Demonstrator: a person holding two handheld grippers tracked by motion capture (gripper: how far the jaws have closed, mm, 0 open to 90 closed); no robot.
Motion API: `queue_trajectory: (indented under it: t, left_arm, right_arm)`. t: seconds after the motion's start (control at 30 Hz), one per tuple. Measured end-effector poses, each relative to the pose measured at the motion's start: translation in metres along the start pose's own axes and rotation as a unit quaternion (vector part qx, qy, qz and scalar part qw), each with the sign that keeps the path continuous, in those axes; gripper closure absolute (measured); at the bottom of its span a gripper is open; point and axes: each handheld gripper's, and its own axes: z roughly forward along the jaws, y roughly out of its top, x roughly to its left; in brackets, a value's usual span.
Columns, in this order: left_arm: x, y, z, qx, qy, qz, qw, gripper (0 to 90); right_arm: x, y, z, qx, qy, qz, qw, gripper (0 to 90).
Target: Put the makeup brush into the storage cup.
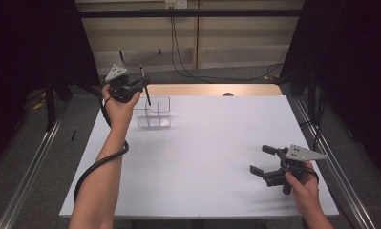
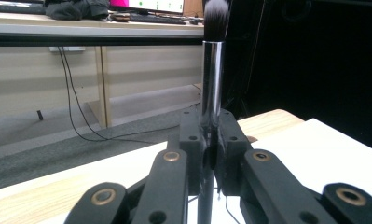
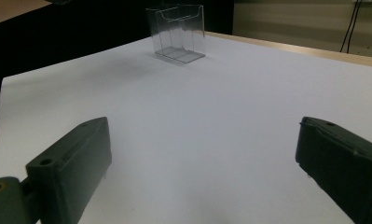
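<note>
Item: makeup brush (image 2: 211, 84), slim, with a chromed ferrule and a dark, pale-tipped bristle head. Position: held above the far-left part of the surface (image 1: 212, 157), clamped between the left tongs (image 1: 139, 86); in the left gripper view both black jaws press on the metal shaft from either side, bristles uppermost, handle running down below the jaws. Long axis: close to upright, leaning slightly in the high view, the lower end dipping toward the container beneath. Item: clear plastic organiser (image 1: 154, 112), open-topped, divided into compartments by thin walls, apparently empty; it stands on the far-left of the surface, just right of and below the left tongs. Governing relation: the handle tip hangs over the organiser's near-left compartment or its rim; which of the two cannot be told from the high view. Judgement: the coming move looks like a short, mostly downward drop, keeping the shaft upright so the tip clears the dividing wall. Item: right tongs (image 1: 263, 160), held low over the near-right of the surface, well apart from the organiser, jaws wide apart with nothing between them; the right gripper view looks across bare white sheet to the organiser far off. Nearer hand: the left, by a wide margin.
</note>
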Motion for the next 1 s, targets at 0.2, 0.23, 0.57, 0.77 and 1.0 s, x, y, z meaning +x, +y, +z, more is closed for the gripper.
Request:
queue_trajectory:
  t: [0.2, 0.23, 0.57, 0.77, 1.0]
  left_arm:
    - [0.0, -0.002, 0.002, -0.002, 0.0, -0.005, 1.0, 83.4]
    - [0.0, -0.002, 0.003, 0.0, 0.0, -0.003, 1.0, 83.5]
    - [0.0, -0.006, 0.007, 0.005, 0.004, 0.006, 1.0, 83.5]
    - [0.0, -0.006, 0.008, 0.007, 0.003, 0.008, 0.9999, 83.4]
    - [0.0, -0.009, 0.013, 0.013, 0.007, 0.009, 0.9998, 83.4]
  right_arm:
    - [-0.001, 0.0, 0.0, 0.0, 0.001, 0.0, 1.0, 3.1]
    - [0.0, 0.0, 0.0, 0.0, 0.0, 0.0, 1.0, 3.1]
    - [-0.001, -0.001, 0.0, 0.002, 0.001, 0.0, 1.0, 3.1]
    - [-0.001, -0.001, 0.001, 0.004, 0.002, 0.0, 1.0, 3.1]
    - [-0.001, -0.001, 0.001, 0.004, 0.003, 0.0, 1.0, 3.1]
